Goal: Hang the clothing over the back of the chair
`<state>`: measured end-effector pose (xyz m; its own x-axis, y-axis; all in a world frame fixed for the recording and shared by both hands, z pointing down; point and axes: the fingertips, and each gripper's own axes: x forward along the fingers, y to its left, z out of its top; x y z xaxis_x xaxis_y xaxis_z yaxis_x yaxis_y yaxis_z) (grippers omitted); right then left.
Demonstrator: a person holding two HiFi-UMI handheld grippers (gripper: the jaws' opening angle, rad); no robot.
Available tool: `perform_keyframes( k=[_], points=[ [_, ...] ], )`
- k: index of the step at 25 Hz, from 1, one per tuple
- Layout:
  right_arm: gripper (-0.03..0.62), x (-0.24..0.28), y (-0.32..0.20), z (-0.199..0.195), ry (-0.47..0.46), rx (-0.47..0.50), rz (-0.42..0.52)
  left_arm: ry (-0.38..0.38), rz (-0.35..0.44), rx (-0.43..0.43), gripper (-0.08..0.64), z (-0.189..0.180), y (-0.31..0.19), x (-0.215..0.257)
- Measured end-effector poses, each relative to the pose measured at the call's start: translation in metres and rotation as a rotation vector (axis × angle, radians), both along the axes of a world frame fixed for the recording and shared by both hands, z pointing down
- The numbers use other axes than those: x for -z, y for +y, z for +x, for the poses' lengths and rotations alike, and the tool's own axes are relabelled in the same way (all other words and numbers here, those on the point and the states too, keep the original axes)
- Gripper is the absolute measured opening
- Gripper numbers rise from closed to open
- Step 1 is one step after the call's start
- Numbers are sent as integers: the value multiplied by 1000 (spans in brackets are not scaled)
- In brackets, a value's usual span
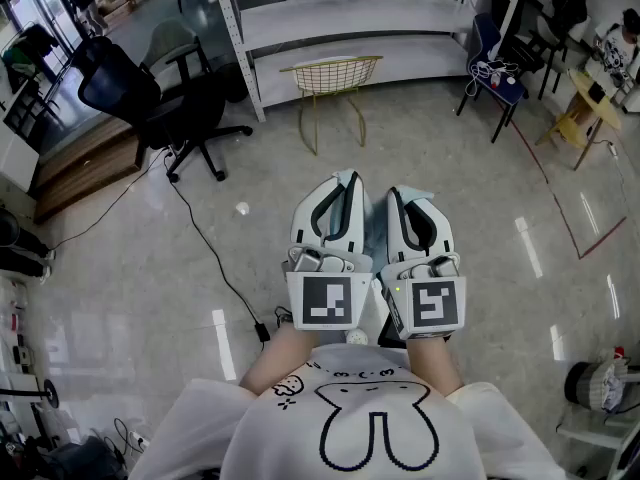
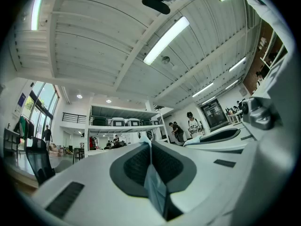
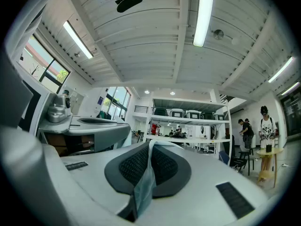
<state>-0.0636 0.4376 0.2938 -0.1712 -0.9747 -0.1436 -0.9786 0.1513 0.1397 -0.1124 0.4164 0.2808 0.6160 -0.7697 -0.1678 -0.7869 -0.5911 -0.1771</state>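
White shelving rack (image 1: 350, 18) at 12 o'clock. Black office chair (image 1: 150, 98) at 10, blue chair (image 1: 492, 58) at 2. Gold wire chair (image 1: 332, 76) at 12, just in front of the rack, with only floor (image 1: 480, 228) between it and me. Black cable (image 1: 210, 258) runs across the floor at 9.

Clothing (image 1: 376, 230) is thin pale-blue fabric at centre, bunched between my grippers. Left hand-held gripper (image 1: 345, 178) is clamped on a fold of it, and so is the right hand-held gripper (image 1: 402, 194). They sit side by side.

Glossy pale floor. Big open room, white ceiling with strip lights.
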Motion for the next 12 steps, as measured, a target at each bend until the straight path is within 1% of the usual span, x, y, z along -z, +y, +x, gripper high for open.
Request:
perform_keyframes(
  k=[6,12],
  points=[
    [31,-3,-24,0,-9,3,-14,2,-17,-5,23,-1,-22,-2],
    [32,-4,-71,5,-25,-19,-15,7,-25,-22,23,-1,-70,-3]
  ],
)
